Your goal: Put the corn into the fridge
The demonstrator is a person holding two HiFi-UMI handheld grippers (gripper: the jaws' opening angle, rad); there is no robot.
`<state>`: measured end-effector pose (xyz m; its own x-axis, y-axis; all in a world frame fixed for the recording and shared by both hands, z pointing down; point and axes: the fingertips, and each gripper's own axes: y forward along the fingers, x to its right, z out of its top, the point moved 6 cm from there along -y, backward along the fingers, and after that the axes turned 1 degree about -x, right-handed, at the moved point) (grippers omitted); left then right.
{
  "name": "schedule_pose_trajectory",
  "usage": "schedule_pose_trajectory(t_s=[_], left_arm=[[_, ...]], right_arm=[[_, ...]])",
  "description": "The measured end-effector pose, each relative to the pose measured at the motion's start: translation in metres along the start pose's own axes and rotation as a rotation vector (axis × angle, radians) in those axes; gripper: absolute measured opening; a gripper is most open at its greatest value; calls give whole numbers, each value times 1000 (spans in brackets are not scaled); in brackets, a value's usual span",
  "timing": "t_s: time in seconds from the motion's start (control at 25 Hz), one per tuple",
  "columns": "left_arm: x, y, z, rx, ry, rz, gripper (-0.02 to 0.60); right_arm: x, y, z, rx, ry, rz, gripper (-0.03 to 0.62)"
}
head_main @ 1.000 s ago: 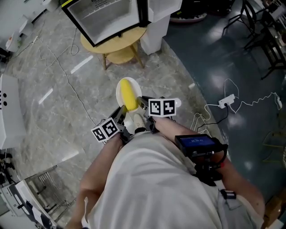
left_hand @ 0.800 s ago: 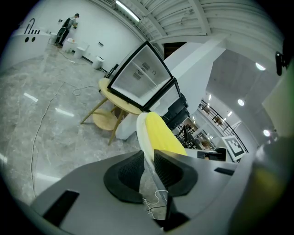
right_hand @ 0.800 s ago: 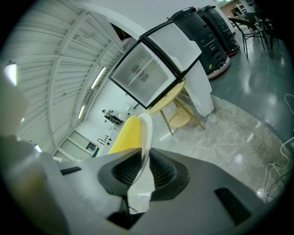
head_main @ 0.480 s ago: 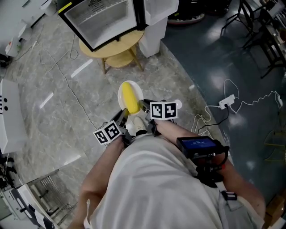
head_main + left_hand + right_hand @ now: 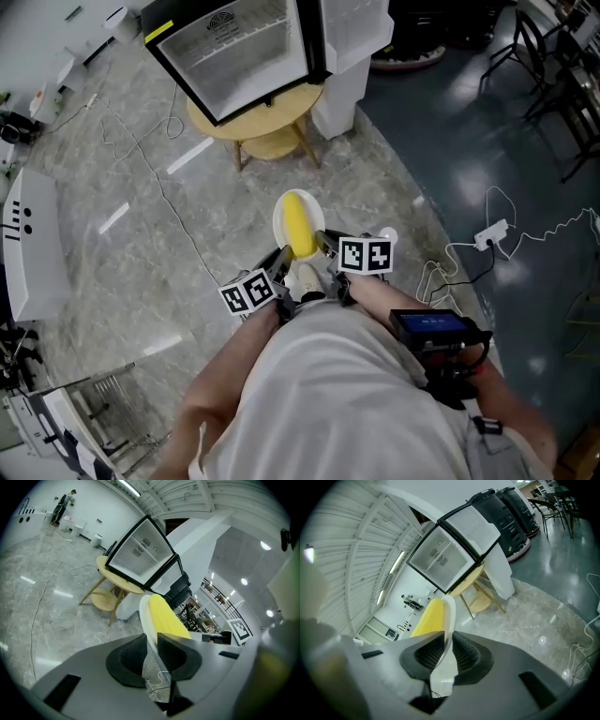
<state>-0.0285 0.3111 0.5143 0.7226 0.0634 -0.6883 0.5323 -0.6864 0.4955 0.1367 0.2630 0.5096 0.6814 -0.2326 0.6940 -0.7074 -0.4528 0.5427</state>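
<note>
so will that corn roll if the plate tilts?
Likely: the corn is rounded and lies loose on a shallow plate. The plate looks rigid, held only at its near rim by the left hand-held gripper and right hand-held gripper, so it may tip forward.

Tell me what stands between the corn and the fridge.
Nothing visible: only grey floor lies between the yellow corn on its white plate and the black-framed fridge on the round wooden table, whose front looks open.
</note>
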Motion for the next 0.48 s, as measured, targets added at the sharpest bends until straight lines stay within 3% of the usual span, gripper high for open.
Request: schedule_pose_trajectory(t_s=[0.48], left_arm=[[-1,20,20,-26,5,-16,71]], right_arm=[[8,12,20,9,14,-14,51]])
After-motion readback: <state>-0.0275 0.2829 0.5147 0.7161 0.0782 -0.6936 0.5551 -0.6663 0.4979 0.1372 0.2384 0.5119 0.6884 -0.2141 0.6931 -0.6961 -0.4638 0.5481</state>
